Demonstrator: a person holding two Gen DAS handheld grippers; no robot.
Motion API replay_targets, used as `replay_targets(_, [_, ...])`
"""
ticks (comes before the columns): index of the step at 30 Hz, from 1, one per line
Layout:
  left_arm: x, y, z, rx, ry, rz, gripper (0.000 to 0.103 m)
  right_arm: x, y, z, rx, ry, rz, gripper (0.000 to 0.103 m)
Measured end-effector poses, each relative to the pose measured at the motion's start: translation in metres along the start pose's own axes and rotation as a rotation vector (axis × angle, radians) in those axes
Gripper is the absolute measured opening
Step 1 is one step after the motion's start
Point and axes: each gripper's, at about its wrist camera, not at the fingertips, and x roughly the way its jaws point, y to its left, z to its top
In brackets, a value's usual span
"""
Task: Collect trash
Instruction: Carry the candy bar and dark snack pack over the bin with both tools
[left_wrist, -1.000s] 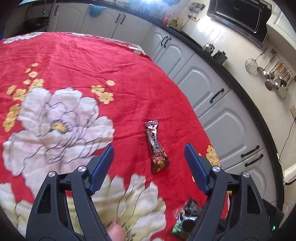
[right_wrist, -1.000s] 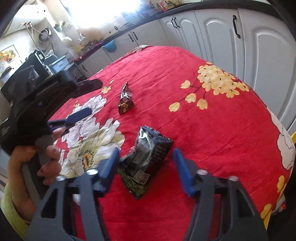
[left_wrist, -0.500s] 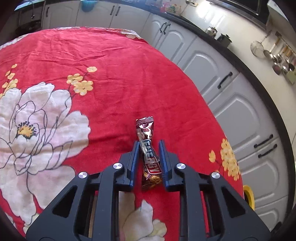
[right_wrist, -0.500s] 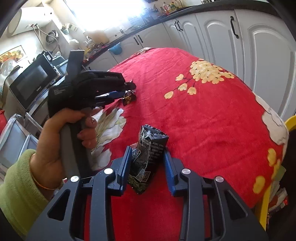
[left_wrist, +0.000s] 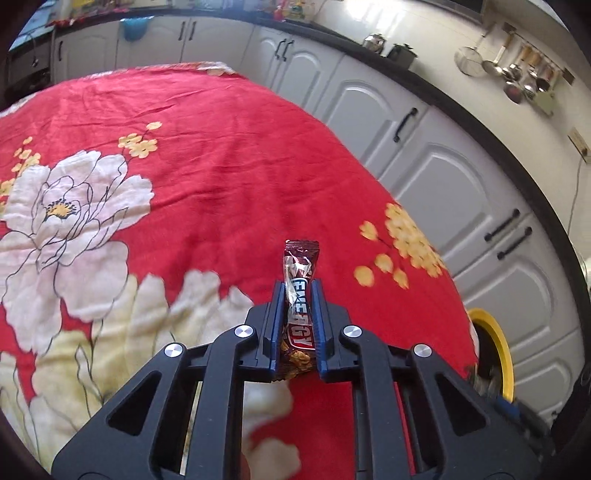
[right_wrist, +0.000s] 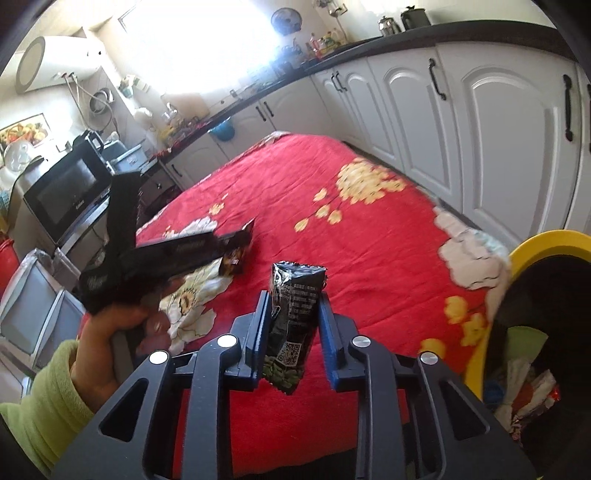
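Observation:
A dark red snack bar wrapper (left_wrist: 298, 295) stands up between the blue pads of my left gripper (left_wrist: 297, 295), whose jaws are still closing on it; it hangs above the red flowered tablecloth (left_wrist: 221, 155). My right gripper (right_wrist: 293, 314) is closing on a black snack packet (right_wrist: 295, 306), pads pressing both its sides, lifted off the cloth. In the right wrist view the left gripper (right_wrist: 236, 243) shows at the left, held by a hand (right_wrist: 110, 347) in a green sleeve, the bar wrapper (right_wrist: 236, 254) in its tip.
A yellow-rimmed bin (right_wrist: 532, 295) lined in black holds several wrappers beside the table's right edge; its rim (left_wrist: 495, 347) also shows in the left wrist view. White cabinets (left_wrist: 424, 166) run along the far side. A microwave (right_wrist: 70, 188) stands at the left.
Both grippers went from open to pressing on their wrappers and lifted them off the cloth. The views shifted toward the table's right edge, bringing the yellow bin into sight.

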Motion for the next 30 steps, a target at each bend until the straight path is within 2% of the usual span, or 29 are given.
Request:
replay_targets(9, [-0.03,-0.042,-0.017,0.09,-0.035,-0.068,0.009,-0.032,-0.013,0.011,0.023,-0.065,-0.003,0.022])
replay_targets(15, [-0.041,-0.083,-0.025,0.164,-0.042,-0.137,0.009,-0.064,-0.034,0.013,0.021,-0.104,-0.057,0.022])
replay_targets(24, [-0.026,-0.156,-0.05,0.274,0.033,-0.269,0.009,-0.107,-0.084,-0.007,0.056,-0.141,-0.194,0.022])
replay_targets(30, [-0.005,-0.2,-0.074,0.355,0.092,-0.308,0.009,-0.129,-0.118,-0.023,0.1,-0.16,-0.269,0.022])
